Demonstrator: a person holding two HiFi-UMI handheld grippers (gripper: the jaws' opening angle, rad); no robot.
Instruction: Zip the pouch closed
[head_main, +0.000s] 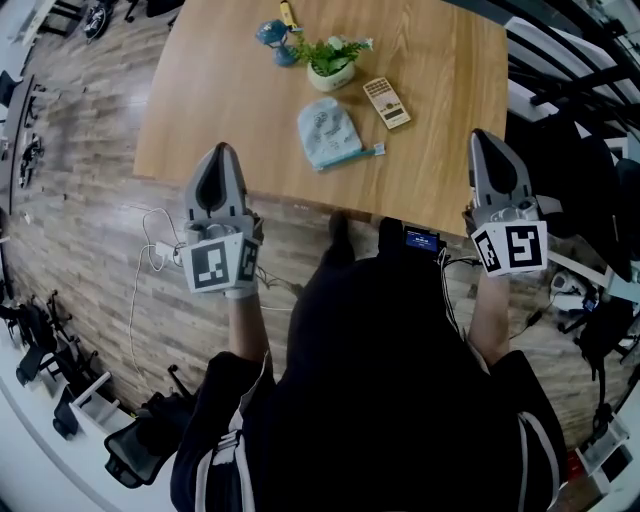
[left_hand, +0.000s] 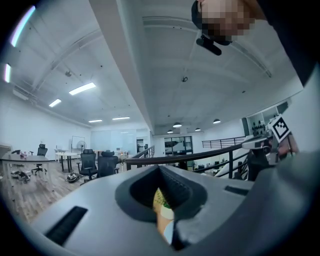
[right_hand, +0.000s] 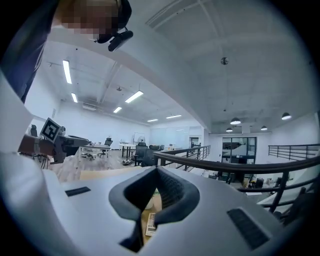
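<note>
A light blue pouch (head_main: 328, 133) lies on the wooden table (head_main: 220, 90), a little right of its middle, with a thin blue strip (head_main: 352, 157) along its near right edge. Its zip is too small to make out. My left gripper (head_main: 220, 152) is held upright over the table's near left edge, jaws together and nothing in them. My right gripper (head_main: 487, 137) stands the same way by the table's near right corner. Both are well short of the pouch. In the left gripper view the gripper (left_hand: 162, 212) shows only a thin slit, as does the gripper (right_hand: 149, 212) in the right gripper view.
Behind the pouch stand a white pot with a green plant (head_main: 331, 66), a beige keypad device (head_main: 386, 102) and a small blue object (head_main: 272, 35). White cables (head_main: 150, 250) trail on the wood floor at left. Black chairs and railings (head_main: 575, 150) crowd the right side.
</note>
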